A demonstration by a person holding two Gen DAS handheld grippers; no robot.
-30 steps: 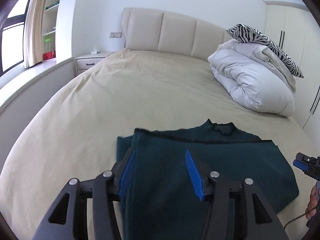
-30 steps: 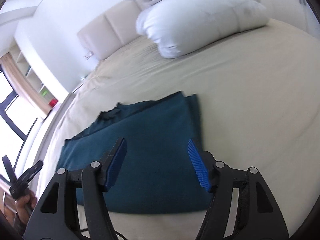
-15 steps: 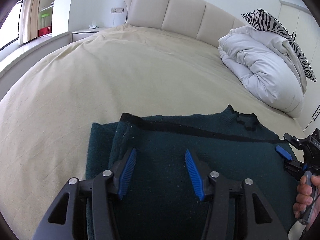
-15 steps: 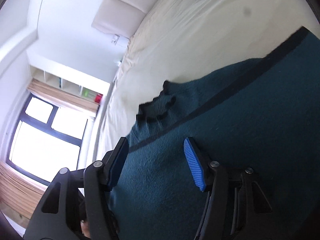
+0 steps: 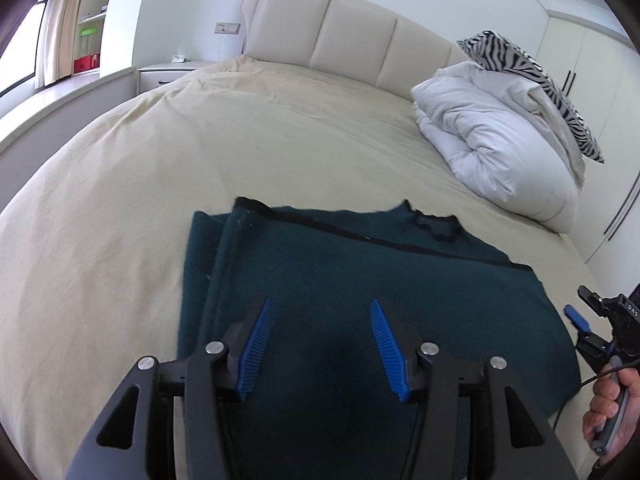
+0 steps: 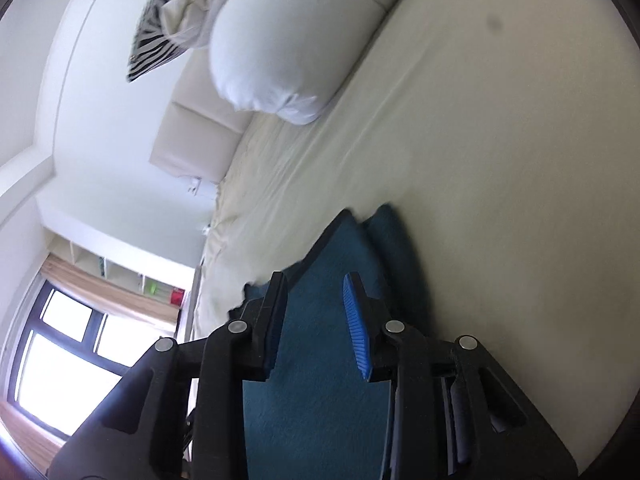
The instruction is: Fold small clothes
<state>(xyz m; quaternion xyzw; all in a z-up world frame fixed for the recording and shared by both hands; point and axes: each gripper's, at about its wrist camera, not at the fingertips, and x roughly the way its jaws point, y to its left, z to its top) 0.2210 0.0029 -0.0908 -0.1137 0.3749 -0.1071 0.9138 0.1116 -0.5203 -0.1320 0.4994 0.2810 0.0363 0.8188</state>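
A dark teal knit garment (image 5: pixel 360 272) lies folded on the beige bed (image 5: pixel 200 152), its black-trimmed neckline toward the headboard. My left gripper (image 5: pixel 320 302) hovers open over the garment's near left part, with nothing pinched between the blue pads. In the left wrist view my right gripper (image 5: pixel 578 330) sits at the garment's right edge, held by a hand (image 5: pixel 612 412). In the right wrist view the right gripper (image 6: pixel 315 278) is rolled sideways and its jaws are closing. Teal fabric (image 6: pixel 320 380) shows between the fingers, but a gap remains and the pads do not press on it.
A bundled white duvet (image 5: pixel 492 148) with a zebra-print pillow (image 5: pixel 532 68) on top lies at the bed's far right. The padded headboard (image 5: pixel 340 28) and a nightstand (image 5: pixel 160 74) stand behind. Wardrobe doors (image 5: pixel 592 80) line the right wall, and a window ledge (image 5: pixel 48 96) runs along the left.
The right gripper rolled sideways, dropped to the garment's right edge, and its jaws narrowed. The left gripper came in lower over the garment and kept the same opening.
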